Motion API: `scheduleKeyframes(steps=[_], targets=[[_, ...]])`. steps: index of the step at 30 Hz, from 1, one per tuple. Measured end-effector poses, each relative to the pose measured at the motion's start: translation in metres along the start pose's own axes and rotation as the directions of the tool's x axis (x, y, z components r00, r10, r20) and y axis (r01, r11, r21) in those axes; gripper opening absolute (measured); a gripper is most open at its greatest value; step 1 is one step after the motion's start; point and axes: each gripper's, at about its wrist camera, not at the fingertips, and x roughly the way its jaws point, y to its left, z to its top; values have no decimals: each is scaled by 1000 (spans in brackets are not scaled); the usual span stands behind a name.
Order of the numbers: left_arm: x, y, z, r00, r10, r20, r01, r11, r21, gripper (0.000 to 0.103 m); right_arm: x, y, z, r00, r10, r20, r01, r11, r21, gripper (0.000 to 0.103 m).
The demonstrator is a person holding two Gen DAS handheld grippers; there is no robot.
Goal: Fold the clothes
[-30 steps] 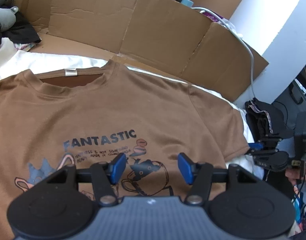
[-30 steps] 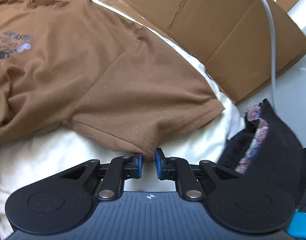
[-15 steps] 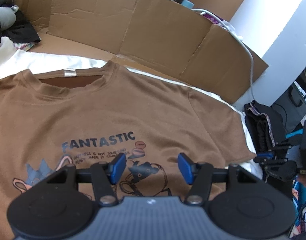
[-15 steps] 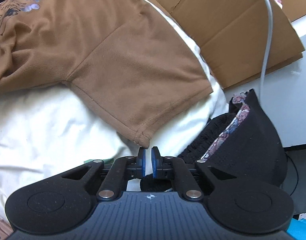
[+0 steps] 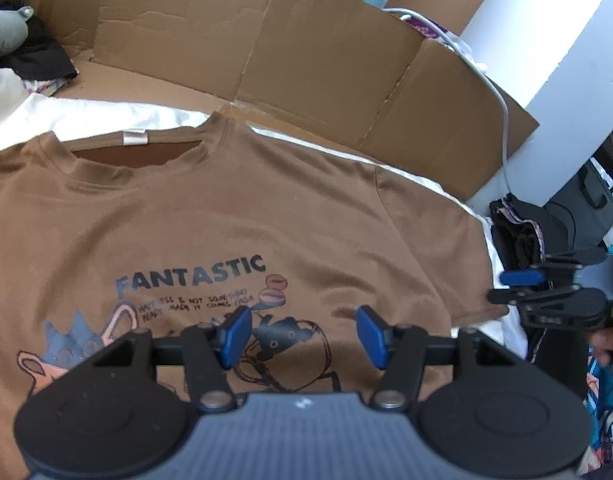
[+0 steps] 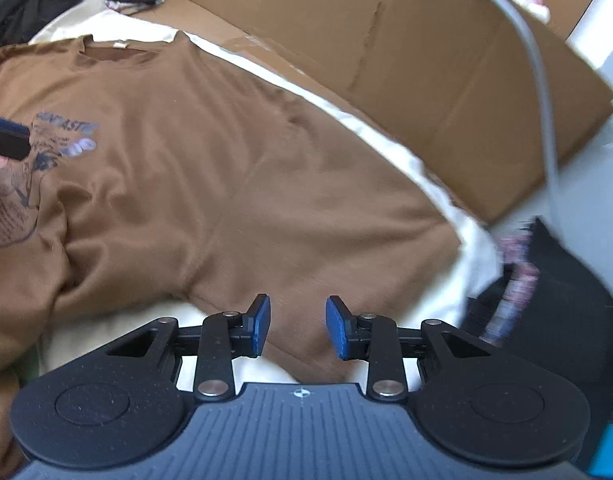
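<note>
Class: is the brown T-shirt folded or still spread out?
Spread out. The brown T-shirt lies front up on the white sheet, collar, print and sleeve all showing, unfolded.

Left wrist view: looked down from close above the T-shirt [image 5: 234, 208], over its chest print, facing its collar and the cardboard [image 5: 306, 56] beyond.
Right wrist view: looked steeply down from close above the T-shirt's sleeve [image 6: 330, 224], facing the same cardboard.
Shared: both views held the T-shirt, the cardboard behind it, the white sheet [image 5: 502, 320] under it and the dark clothes pile [image 6: 546, 280] beside the sleeve.
</note>
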Motion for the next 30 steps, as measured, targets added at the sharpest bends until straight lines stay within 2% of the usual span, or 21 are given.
scheduleKeyframes(steps=[2,5,13,18,22,27,30], targets=[[0,-2,-1,1000,0,-1,0,1000,9,61,13,3,1,1000,14,-10,-13,1000,3,36],[-1,-2,-2,1000,2,-2,-2,1000,14,61,29,5,-6,997,-45,-63,42,998,-54,33],[-7,16,-2,999,34,6,-34,999,-21,61,29,1,-8,987,-103,-120,97,994,-52,33],[-28,38,-4,994,105,27,-104,994,-40,61,23,4,-4,979,-137,-152,129,990,-64,33],[-58,61,-11,983,176,57,-170,980,-101,61,3,11,4,988,-109,-113,101,992,-76,33],[-103,86,-24,947,301,116,-283,948,-148,61,-14,18,18,994,-74,-83,64,992,-110,34],[-128,101,-34,905,398,150,-374,912,-168,61,-23,24,30,997,-60,-52,52,988,-143,36]])
